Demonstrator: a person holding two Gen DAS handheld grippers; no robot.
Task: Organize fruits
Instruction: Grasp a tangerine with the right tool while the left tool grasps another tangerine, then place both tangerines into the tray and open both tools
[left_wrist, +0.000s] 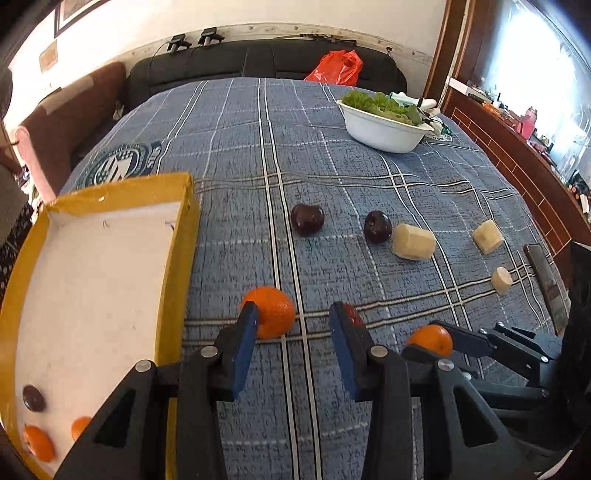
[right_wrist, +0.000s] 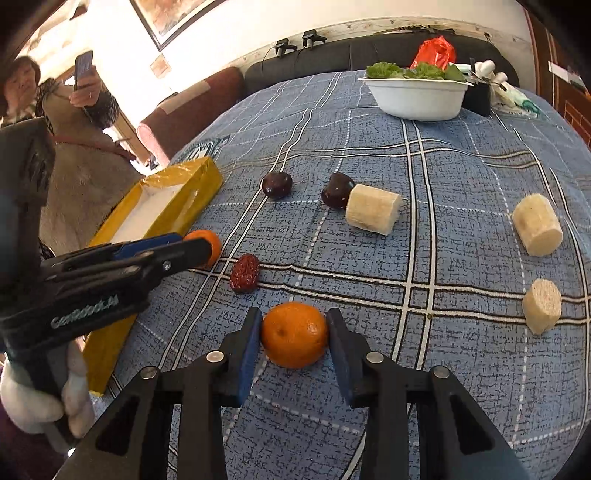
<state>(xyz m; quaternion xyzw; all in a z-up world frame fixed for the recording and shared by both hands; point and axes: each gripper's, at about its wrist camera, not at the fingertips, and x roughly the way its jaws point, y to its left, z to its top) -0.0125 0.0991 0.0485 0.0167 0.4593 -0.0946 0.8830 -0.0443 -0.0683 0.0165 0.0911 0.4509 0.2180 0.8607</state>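
Observation:
My right gripper (right_wrist: 294, 314) is shut on an orange (right_wrist: 295, 334) that rests on the blue plaid cloth, one blue pad against each side. The left wrist view shows that same orange (left_wrist: 432, 339) in the right gripper's black jaws at lower right. My left gripper (left_wrist: 293, 310) is open. A second orange (left_wrist: 273, 317) lies at its tips against the left finger, with a gap to the right finger. A red date (left_wrist: 354, 315) peeks out behind the right finger. The yellow box (left_wrist: 184, 229) at left holds two oranges and a dark plum.
Two dark plums (left_wrist: 306, 219) (left_wrist: 377, 227) and three pale cut chunks (left_wrist: 413, 242) lie further out on the cloth. A white bowl of lettuce (left_wrist: 384, 125) stands at the far side. A person (right_wrist: 74, 166) holding up a phone stands beyond the box.

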